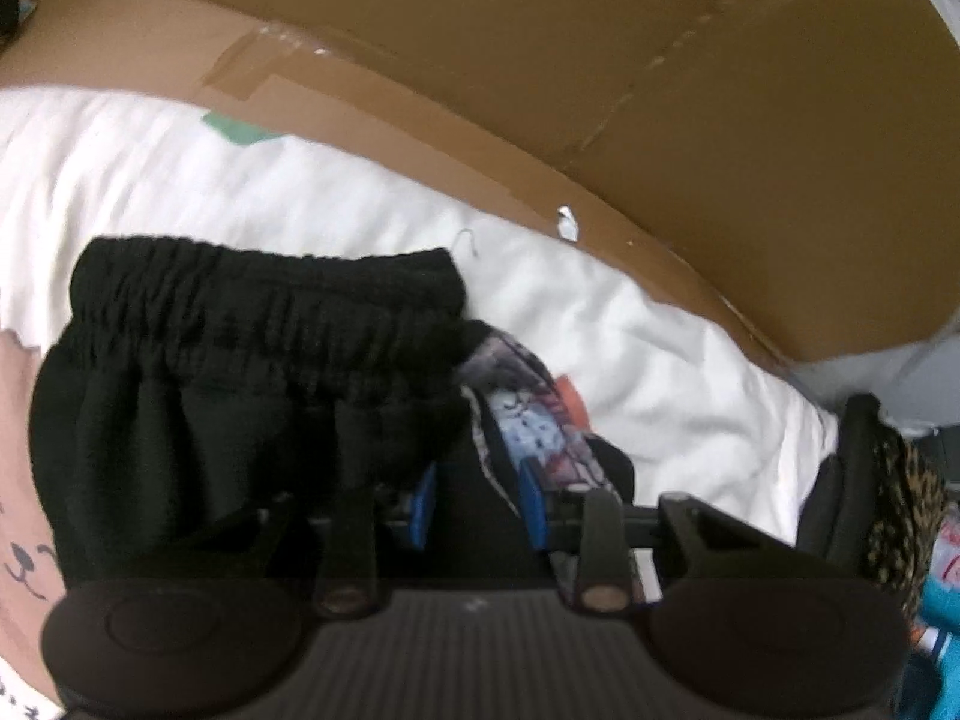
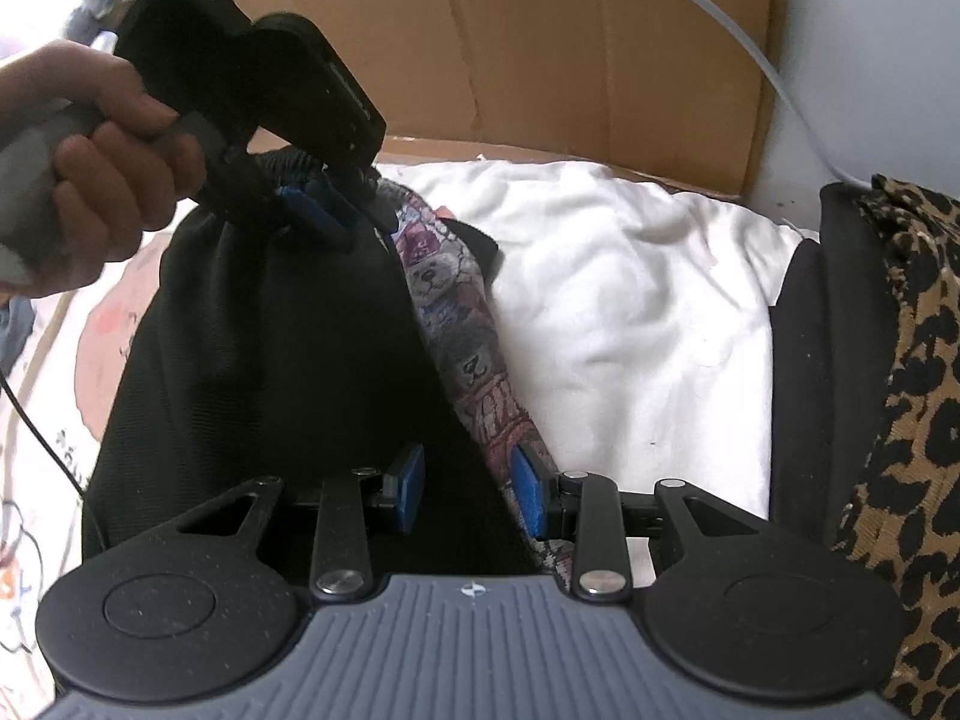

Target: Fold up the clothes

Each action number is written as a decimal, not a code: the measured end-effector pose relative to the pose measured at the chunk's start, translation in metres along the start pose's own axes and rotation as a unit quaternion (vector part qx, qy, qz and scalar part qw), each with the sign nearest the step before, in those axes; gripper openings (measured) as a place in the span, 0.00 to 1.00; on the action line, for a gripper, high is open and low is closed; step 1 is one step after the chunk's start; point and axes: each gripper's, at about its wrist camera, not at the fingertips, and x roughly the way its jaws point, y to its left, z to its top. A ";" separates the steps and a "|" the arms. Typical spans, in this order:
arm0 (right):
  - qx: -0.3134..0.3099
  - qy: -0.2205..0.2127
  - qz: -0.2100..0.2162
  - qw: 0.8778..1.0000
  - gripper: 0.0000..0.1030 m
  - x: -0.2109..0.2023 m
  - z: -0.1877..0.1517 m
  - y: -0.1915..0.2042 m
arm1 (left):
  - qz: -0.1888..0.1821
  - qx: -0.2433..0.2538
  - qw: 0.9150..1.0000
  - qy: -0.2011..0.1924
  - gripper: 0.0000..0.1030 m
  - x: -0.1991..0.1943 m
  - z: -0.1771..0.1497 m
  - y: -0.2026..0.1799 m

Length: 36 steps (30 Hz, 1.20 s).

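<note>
Black trousers (image 2: 264, 360) with a gathered elastic waistband (image 1: 264, 306) are lying bunched on white bedding (image 2: 630, 312), and both grippers are gripping them. Beside the black cloth a patterned garment (image 2: 462, 336), printed with bears in purple and grey, is trailing along its right edge, partly caught in the same bundle.

In the right wrist view the right gripper (image 2: 471, 495) is pointing steeply down at the near end of the bundle. Its blue fingers (image 2: 531, 498) are standing partly apart, with black cloth and the patterned strip filling the gap between them; the pads look to be pressing on the fabric from both sides.

At the far end, a hand (image 2: 102, 180) is grasping the handle of the left gripper (image 2: 327, 210), whose blue tips are sinking into the waistband folds. In the left wrist view the left gripper (image 1: 480, 498) is showing the same thing from above: one blue finger (image 1: 534, 504) is lying against the patterned cloth, the other is half buried under the black waistband, and fabric is being squeezed between them.

Cardboard (image 1: 600, 60), a large brown sheet with tape on it, is standing behind the bedding. At the right, a leopard-print fabric (image 2: 900, 396) with a black layer next to it is resting on the bedding's edge, well apart from the trousers. At the left, a pale sheet with a pink cartoon print (image 1: 24, 480) is showing beneath the black cloth
</note>
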 end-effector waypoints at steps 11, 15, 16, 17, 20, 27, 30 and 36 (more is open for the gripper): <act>-0.015 0.017 -0.007 1.000 0.39 0.006 -0.014 -0.006 | 0.034 0.012 0.999 -0.006 0.34 0.005 -0.002 -0.015; -0.018 0.017 -0.012 1.000 0.39 0.008 -0.025 -0.007 | 0.043 -0.007 0.999 0.003 0.11 0.004 0.005 -0.010; -0.019 0.014 -0.011 1.000 0.39 0.007 -0.026 -0.007 | 0.039 -0.006 0.999 0.004 0.10 0.003 0.006 -0.009; -0.021 0.011 -0.011 1.000 0.38 0.007 -0.027 -0.007 | 0.036 -0.003 0.999 0.005 0.07 0.001 0.006 -0.009; -0.021 0.006 -0.008 1.000 0.10 0.006 -0.028 -0.010 | 0.024 0.002 1.000 0.002 0.03 -0.007 0.006 -0.008; -0.016 -0.009 -0.001 1.000 0.00 -0.013 -0.024 -0.015 | -0.012 0.007 1.000 -0.026 0.02 -0.036 0.012 -0.018; -0.012 -0.023 -0.003 1.000 0.00 -0.023 -0.021 -0.018 | -0.022 0.017 0.999 -0.040 0.02 -0.044 0.017 -0.031; 0.000 -0.022 -0.029 0.999 0.00 -0.030 -0.016 -0.021 | -0.031 0.031 0.998 -0.048 0.02 -0.030 0.016 -0.046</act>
